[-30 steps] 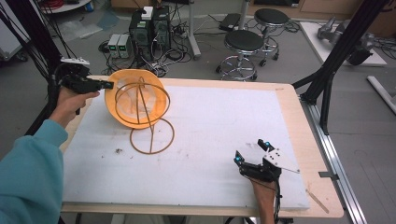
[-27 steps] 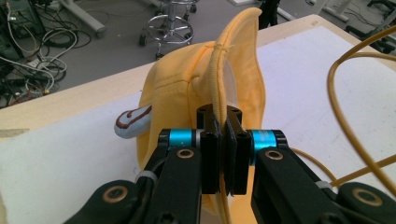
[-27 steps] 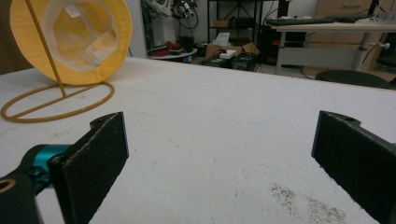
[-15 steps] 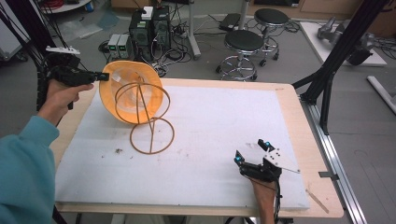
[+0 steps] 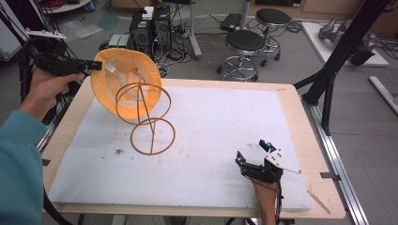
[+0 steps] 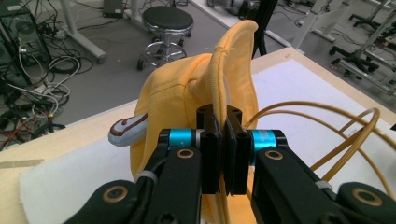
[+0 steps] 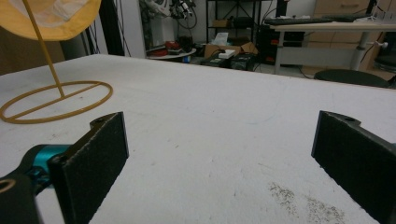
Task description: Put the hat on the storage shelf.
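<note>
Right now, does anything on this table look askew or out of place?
Yes. The yellow hat hangs tilted off the wire stand, its brim pinched by the left gripper. Dark specks lie scattered on the white mat.

On the table (image 5: 291,122) there is one white mat (image 5: 225,140), one yellow hat (image 5: 117,75) at the far left, and one wire stand (image 5: 148,117) with two rings, one at its base and one at its top. There are two grippers: one at the far left (image 5: 94,65), one at the near right (image 5: 251,154). On the floor beyond the table stand two round stools (image 5: 244,44) and two computer towers (image 5: 150,28).
</note>
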Demonstrator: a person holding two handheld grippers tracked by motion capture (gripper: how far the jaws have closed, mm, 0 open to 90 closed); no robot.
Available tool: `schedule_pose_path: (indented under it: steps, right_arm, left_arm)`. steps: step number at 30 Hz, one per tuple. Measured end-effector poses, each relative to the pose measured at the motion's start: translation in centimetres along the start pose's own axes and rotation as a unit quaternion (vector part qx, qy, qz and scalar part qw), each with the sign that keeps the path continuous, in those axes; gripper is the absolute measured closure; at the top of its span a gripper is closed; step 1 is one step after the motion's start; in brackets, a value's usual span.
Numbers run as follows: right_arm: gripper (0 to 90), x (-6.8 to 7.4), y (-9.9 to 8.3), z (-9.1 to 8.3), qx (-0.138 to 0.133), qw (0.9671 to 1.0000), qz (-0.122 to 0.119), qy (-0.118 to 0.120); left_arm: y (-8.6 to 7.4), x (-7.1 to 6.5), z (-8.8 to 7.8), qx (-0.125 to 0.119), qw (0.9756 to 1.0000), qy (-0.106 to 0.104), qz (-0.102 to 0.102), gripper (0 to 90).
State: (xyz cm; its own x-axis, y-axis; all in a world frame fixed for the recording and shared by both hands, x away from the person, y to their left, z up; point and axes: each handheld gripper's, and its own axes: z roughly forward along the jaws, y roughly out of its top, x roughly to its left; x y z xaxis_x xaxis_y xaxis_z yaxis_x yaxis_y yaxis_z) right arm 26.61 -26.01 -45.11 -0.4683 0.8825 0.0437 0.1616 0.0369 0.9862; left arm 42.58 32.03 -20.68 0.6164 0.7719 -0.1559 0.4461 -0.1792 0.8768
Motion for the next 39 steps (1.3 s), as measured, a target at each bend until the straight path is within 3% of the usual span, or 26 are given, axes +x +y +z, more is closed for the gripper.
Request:
schedule_pose_path:
  steps: [14,24,29,39]
  right_arm:
    - [2.7,0.0,0.0,0.0,-0.004,1.0,0.0,0.003]
    - [2.7,0.0,0.0,0.0,-0.005,1.0,0.001,0.002]
    - [2.7,0.0,0.0,0.0,-0.005,1.0,0.001,0.002]
    - [2.7,0.0,0.0,0.0,-0.006,1.0,-0.001,0.001]
  left_arm:
    - [2.1,-2.0,-0.8,-0.009,0.9998,0.003,0.019,86.2]
    - [3.0,-2.5,-1.8,-0.017,0.9994,0.014,0.029,86.2]
    - [3.3,-3.4,-2.3,-0.019,0.9992,0.004,0.036,86.2]
    - [2.9,-6.4,-1.7,-0.001,0.9981,-0.022,0.057,86.2]
